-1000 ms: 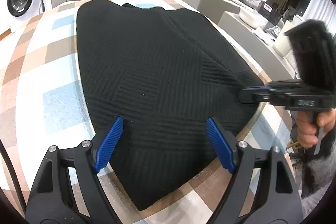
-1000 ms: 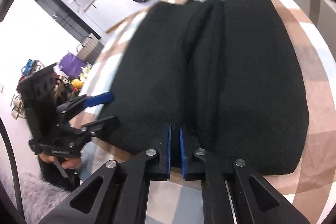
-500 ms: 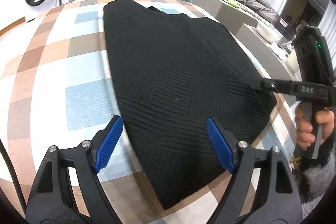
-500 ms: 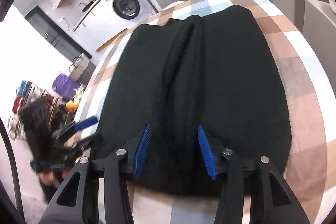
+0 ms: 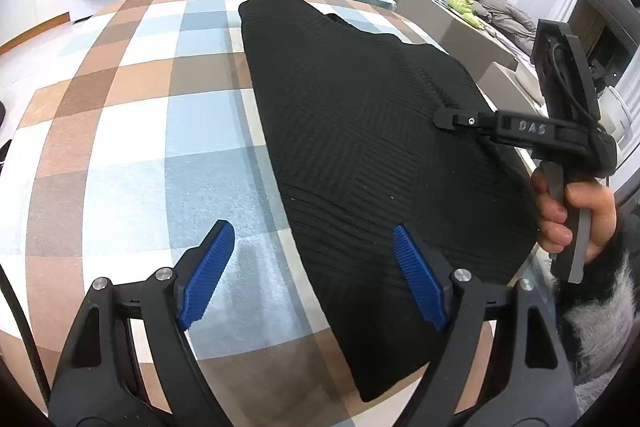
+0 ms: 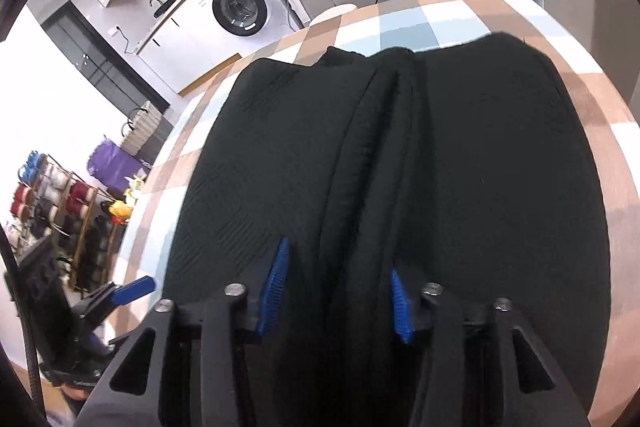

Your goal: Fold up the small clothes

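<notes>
The right gripper (image 6: 336,291), its jaws just narrowing and now half apart, straddles a raised fold of the black knitted garment (image 6: 460,195) without visibly pinching it. The left gripper (image 5: 312,275) stands wide and empty over the garment's left edge. The garment lies flat across the checked table (image 5: 120,155), nearer its right edge.

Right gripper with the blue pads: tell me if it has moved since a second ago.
Yes. The right gripper has pushed forward over the black knitted garment from its near hem, toward the white washing machine; its jaws opened, then closed somewhat.
</notes>
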Tool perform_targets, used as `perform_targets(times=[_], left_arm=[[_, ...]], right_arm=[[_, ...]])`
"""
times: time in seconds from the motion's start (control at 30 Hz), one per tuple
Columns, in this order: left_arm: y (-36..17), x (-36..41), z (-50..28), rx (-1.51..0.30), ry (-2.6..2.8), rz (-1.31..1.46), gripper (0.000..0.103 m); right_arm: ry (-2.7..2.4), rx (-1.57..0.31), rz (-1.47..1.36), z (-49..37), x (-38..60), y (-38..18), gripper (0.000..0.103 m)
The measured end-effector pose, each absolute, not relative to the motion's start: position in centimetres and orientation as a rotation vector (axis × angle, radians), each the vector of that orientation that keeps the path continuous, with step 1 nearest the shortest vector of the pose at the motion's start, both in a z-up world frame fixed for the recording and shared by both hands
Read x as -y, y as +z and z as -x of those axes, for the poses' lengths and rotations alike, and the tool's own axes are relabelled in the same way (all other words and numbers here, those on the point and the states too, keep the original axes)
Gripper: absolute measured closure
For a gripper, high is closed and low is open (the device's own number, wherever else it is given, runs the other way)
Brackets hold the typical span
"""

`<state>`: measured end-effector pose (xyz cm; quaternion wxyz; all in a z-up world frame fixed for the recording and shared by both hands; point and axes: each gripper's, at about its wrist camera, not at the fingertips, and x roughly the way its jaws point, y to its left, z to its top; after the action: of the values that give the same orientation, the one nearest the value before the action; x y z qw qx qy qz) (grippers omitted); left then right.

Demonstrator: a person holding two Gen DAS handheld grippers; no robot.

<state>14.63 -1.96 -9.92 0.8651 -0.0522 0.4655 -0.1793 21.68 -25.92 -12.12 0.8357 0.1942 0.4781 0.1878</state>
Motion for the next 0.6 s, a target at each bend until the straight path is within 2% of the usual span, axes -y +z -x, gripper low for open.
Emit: perform_targets(times=[0.03, 0.13, 0.37, 0.43, 0.5, 0.6], left_arm=[[-9.9, 1.9, -14.7, -0.974, -0.373, 0.115, 0.023], [-9.8, 1.7, -15.1, -0.972, -0.372, 0.135, 0.023], [-8.4, 2.5, -15.2, -0.933, -0.397, 0.121, 0.023], [-8.7, 2.9, -15.4, -0.943, -0.399, 0.117, 0.023], [-9.1, 3.5, -15.7, -0.958, -0.415, 0.122, 0.023], [-9.8, 4.5, -16.4, -0.986, -0.421, 0.115, 0.023]], right_arm=[[0.395, -1.007, -0.387, -21.8, 25.6, -12.1, 0.081], [0.408, -0.979, -0.341, -21.7, 25.0, -11.6, 0.090], [0.389, -0.814, -0.247, -19.1, 26.8, -5.5, 0.091], [0.299, -0.850, -0.207, -18.8, 28.4, -6.1, 0.090], [0.232, -0.981, -0.220, -19.5, 30.2, -9.2, 0.089], [0.242, -1.058, -0.308, -20.1, 31.8, -12.0, 0.082]])
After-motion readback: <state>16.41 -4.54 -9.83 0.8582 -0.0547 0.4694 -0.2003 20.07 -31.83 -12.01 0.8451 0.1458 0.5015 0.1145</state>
